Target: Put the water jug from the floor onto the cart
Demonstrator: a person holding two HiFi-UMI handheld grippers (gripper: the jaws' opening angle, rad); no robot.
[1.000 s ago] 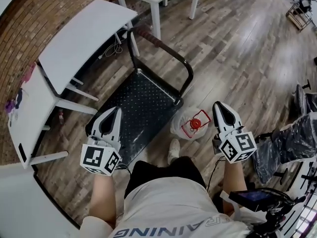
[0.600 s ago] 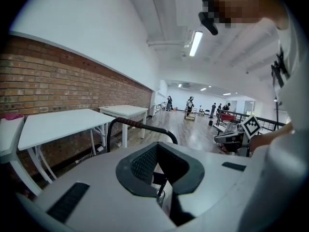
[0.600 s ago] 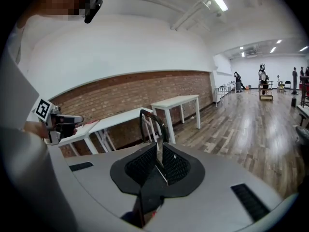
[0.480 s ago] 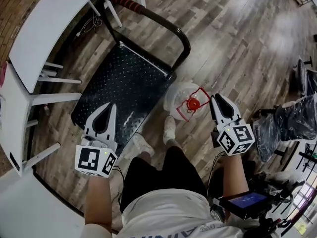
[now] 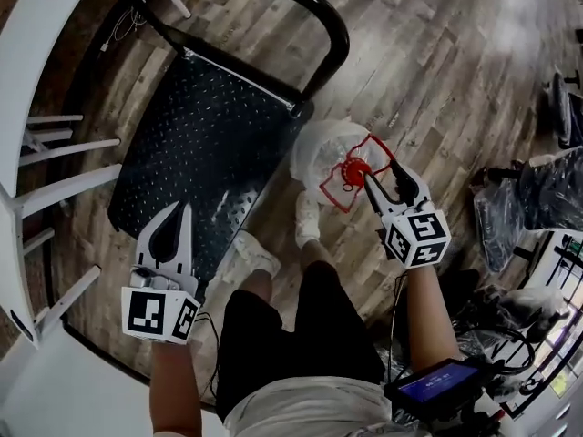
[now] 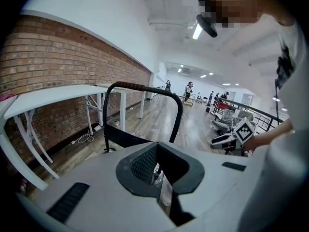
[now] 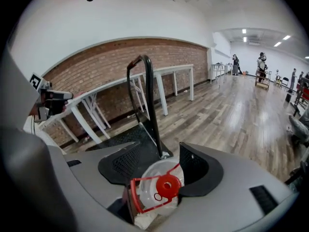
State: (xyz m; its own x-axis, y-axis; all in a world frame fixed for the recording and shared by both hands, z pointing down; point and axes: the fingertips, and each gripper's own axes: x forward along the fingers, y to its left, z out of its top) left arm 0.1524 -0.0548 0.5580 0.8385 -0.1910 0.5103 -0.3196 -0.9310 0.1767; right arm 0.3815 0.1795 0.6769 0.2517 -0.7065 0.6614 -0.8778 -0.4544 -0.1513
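Closest in, your two shoes are planted on the wood floor between the grippers. Your left gripper has its jaws closed together with nothing between them. From the head view it sits over the near edge of the cart deck.

Over on the other side, your right gripper has just been opening its jaws. They stand wide now, one on each side of the top of the water jug. The red cap and red carrying handle show in the gap, and the pads press on nothing.

The jug itself stands upright on the floor, straight ahead of that gripper. It is off the cart, just beside the deck's right-hand corner, and whether it touches the deck I cannot tell.

Ahead of both grippers the dark studded deck lies bare. At its far end the black push handle arches up, beyond the jug. Left of your left gripper stand white tables, with a brick wall behind them.
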